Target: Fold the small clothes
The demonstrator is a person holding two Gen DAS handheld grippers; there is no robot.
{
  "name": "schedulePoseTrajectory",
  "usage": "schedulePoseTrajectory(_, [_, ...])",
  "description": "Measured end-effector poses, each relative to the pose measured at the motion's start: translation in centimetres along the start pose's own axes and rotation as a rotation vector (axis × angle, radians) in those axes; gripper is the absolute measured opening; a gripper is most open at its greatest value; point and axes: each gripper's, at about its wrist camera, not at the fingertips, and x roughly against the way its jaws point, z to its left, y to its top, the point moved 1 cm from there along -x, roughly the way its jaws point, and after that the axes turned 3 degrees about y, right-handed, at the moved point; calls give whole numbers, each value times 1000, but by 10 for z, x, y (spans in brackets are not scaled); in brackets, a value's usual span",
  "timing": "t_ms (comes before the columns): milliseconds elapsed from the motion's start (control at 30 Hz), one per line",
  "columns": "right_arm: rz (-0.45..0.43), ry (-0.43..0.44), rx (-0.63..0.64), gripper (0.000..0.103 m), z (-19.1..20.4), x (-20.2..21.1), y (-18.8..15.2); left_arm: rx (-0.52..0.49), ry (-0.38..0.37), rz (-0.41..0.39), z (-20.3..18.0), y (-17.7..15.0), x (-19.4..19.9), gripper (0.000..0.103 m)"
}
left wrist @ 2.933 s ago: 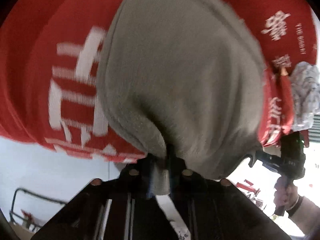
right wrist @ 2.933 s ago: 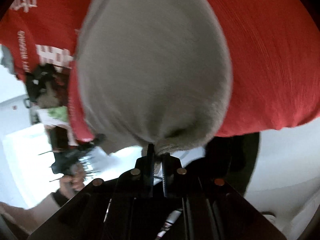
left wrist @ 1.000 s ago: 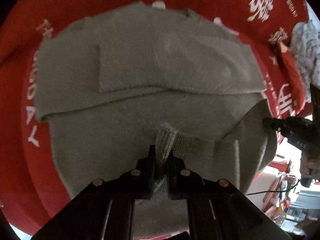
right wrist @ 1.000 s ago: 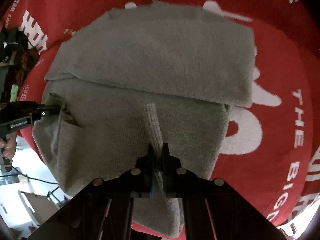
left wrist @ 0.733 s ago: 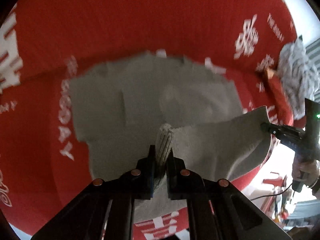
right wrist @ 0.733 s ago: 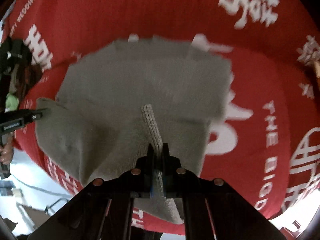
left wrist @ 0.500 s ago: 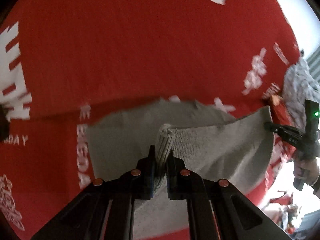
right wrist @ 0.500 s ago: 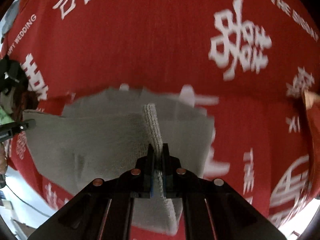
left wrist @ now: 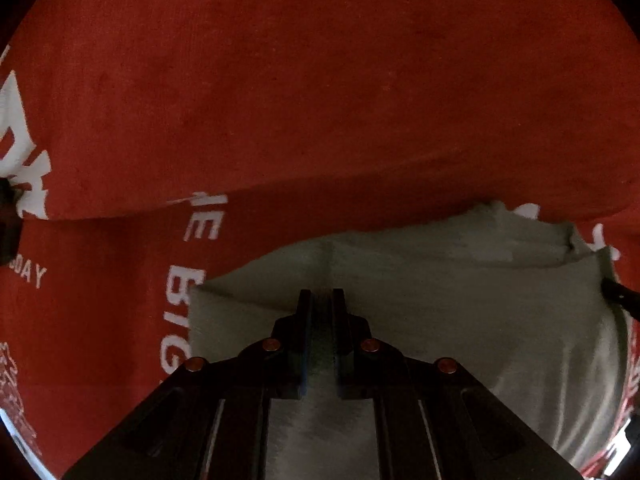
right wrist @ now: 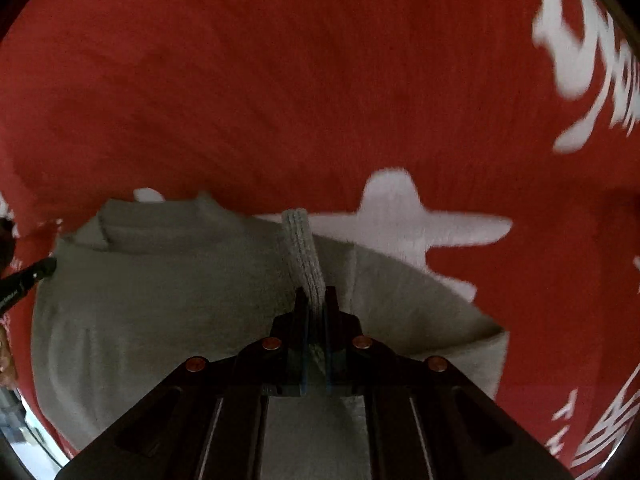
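Note:
A small grey knit garment [left wrist: 460,312] lies on a red cloth with white lettering [left wrist: 280,100]. Its lower half is folded over onto its upper half. My left gripper [left wrist: 321,300] is shut on the garment's hem at the fold's left side, low over the cloth. My right gripper [right wrist: 316,298] is shut on the ribbed hem [right wrist: 302,248], which sticks up between its fingers, at the garment [right wrist: 160,288] right side. The right gripper's tip shows at the right edge of the left wrist view [left wrist: 620,300], and the left gripper's tip at the left edge of the right wrist view [right wrist: 24,280].
The red cloth [right wrist: 280,80] fills both views beyond the garment, with a crease across it in the left wrist view. Large white characters [right wrist: 420,216] are printed just past the right gripper. Bright floor shows at the lower left of the right wrist view [right wrist: 36,448].
Both grippers have carried the hem forward and down over the garment's upper part, ending low over the cloth. The garment now lies doubled over, and the views have darkened.

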Motion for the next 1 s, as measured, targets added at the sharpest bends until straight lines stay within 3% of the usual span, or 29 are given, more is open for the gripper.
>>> schedulePoseTrajectory(133, [8,13,-60,5,-9,6,3,23,93,35,18,4,2,10])
schedulePoseTrajectory(300, [2,-79,-140,12,-28,30,3,33,-23,69,39,-12,32,10])
schedulePoseTrajectory(400, [-17,-15,-179,12,-36,54,-9,-25,-93,73,35,-35,55,10])
schedulePoseTrajectory(533, [5,85,-112,12,-15,79,-50,-64,-173,133,15,-81,64,10])
schedulePoseTrajectory(600, [47,112,-92,12,-1,78,-76,-57,-157,167,6,-103,58,10])
schedulePoseTrajectory(700, [125,91,-90,12,0,63,-118,-13,-139,185,15,-131,44,10])
schedulePoseTrajectory(800, [95,84,-83,11,-9,68,-134,31,-157,172,33,-149,46,10])
schedulePoseTrajectory(1000, [152,51,-97,11,-30,84,-169,94,-157,215,58,-173,58,10])
